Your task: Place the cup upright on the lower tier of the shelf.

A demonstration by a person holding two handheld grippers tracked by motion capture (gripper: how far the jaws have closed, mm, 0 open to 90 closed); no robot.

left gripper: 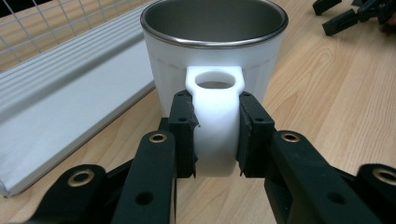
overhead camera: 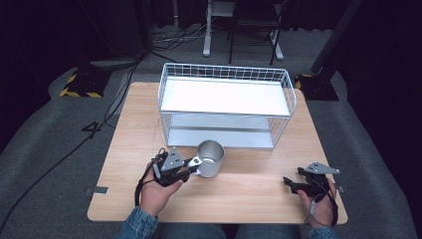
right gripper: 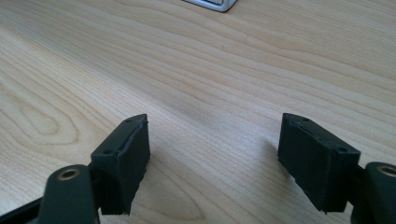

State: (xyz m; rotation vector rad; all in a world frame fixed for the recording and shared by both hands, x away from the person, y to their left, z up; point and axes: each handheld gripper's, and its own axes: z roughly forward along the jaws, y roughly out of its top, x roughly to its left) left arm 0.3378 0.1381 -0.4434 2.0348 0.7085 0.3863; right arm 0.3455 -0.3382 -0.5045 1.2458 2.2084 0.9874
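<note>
A metal mug (overhead camera: 211,158) with a white outside stands upright on the wooden table (overhead camera: 249,194), just in front of the wire shelf rack (overhead camera: 226,104). My left gripper (overhead camera: 191,165) is shut on the mug's white handle (left gripper: 215,119), one pad on each side of it. In the left gripper view the mug (left gripper: 215,51) rises right ahead of the jaws, its inside empty. My right gripper (overhead camera: 291,184) rests near the table's right front, open, with bare wood between its fingertips (right gripper: 123,158).
The white two-level wire rack takes up the back half of the table; its lower shelf (left gripper: 56,107) lies just left of the mug. Beyond the table are grey carpet, cables (overhead camera: 74,144) and dark stands. Bare wood stretches between the two grippers.
</note>
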